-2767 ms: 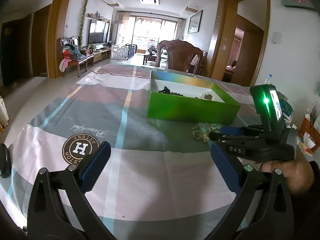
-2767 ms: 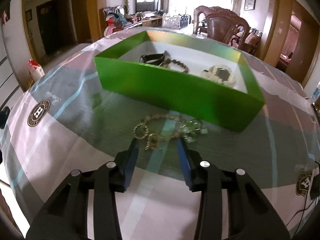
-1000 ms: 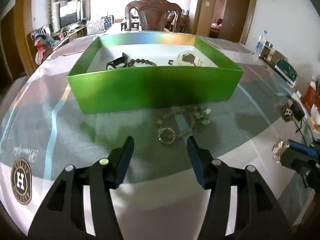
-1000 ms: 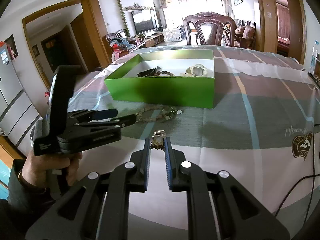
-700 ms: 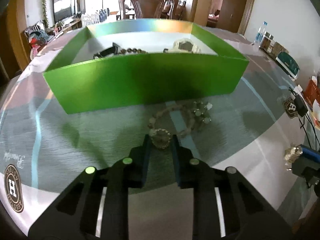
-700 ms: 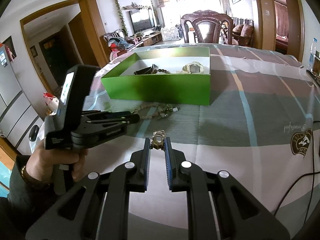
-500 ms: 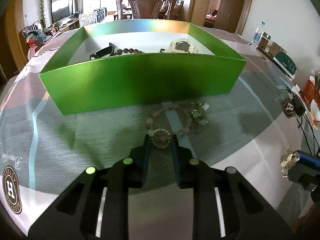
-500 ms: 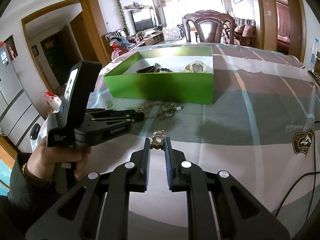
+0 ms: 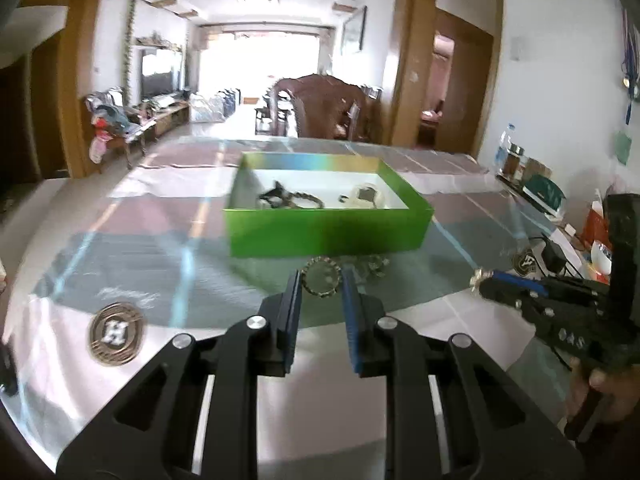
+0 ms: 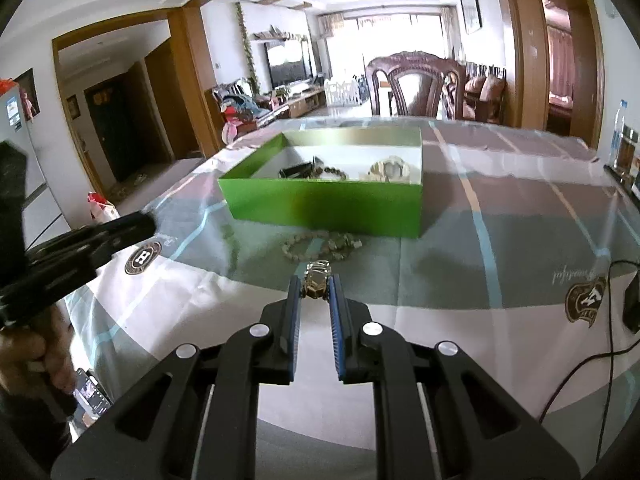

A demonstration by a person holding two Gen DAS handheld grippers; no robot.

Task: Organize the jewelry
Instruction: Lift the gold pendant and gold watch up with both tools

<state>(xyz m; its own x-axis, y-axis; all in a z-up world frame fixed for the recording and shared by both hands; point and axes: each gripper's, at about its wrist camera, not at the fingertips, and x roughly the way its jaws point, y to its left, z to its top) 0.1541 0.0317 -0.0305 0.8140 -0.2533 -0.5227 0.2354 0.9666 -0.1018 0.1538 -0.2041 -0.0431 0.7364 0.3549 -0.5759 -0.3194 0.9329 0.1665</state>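
Green cardboard box [image 9: 326,232], open-topped, sits mid-frame on the counter [image 9: 120,248], which is covered by a checked cloth. Inside the box: a dark watch [image 10: 298,170], a bead bracelet [image 10: 334,172], a pale watch [image 10: 390,169].

Left gripper [image 9: 320,286]: narrow, clamped on a beaded ring bracelet [image 9: 320,278], held up in front of the box's near wall. Right gripper [image 10: 316,286]: narrow, pinching a gold bracelet [image 10: 317,274], low centre of its view. One more loose bead strand [image 10: 320,244] lies on the cloth just before the box, apart from both grippers.

Step in hand, as I judge it: carry phase, both pieces gripped, neither yet over the box. Next move calls for lifting each clear of the near wall, moving over the white floor of the box, then releasing onto a bare spot. The strand on the cloth remains to collect.

Against half a second ago: the left gripper, then low at the cloth with the ring bracelet at counter level, has risen and pulled back; the box now looks smaller and farther. Right gripper's hold is unchanged.
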